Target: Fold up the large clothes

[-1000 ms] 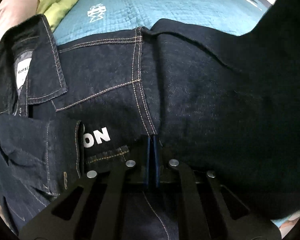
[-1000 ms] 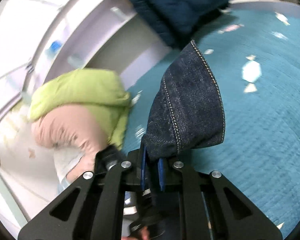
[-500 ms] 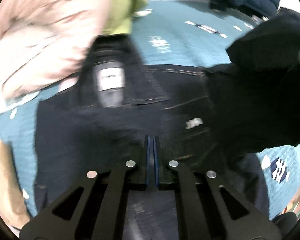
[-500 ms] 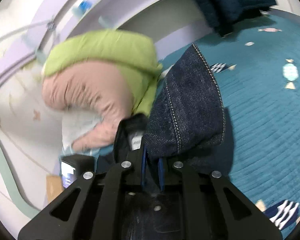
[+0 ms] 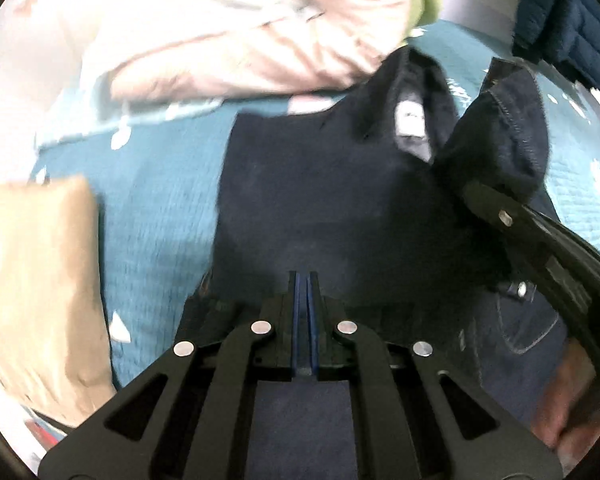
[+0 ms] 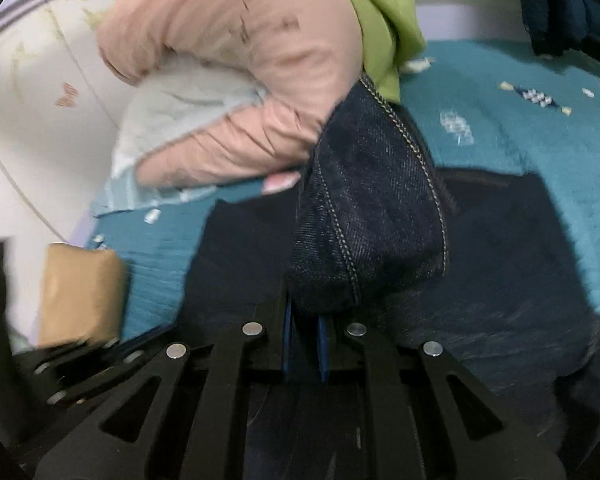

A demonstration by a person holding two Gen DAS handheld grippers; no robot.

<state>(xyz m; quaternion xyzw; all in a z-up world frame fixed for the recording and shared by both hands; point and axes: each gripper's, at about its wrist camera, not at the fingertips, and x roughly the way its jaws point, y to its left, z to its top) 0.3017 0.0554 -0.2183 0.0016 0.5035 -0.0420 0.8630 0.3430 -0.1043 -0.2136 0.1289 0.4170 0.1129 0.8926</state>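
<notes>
Gone from view: denim shirt's (image 5: 340, 208) "ON" lettering.

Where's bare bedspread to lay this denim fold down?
Free: teal bedspread right of the denim jacket, and a strip between jacket and brown package. Crowded: pink bedding heaped at the jacket's far edge.

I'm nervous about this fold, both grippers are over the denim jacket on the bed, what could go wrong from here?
1. The right gripper pinches only a small bunch of the denim jacket; it could slip out and spoil the fold.
2. The pink bedding lies right beside the jacket's collar, so the carried cloth may drag across it.
</notes>
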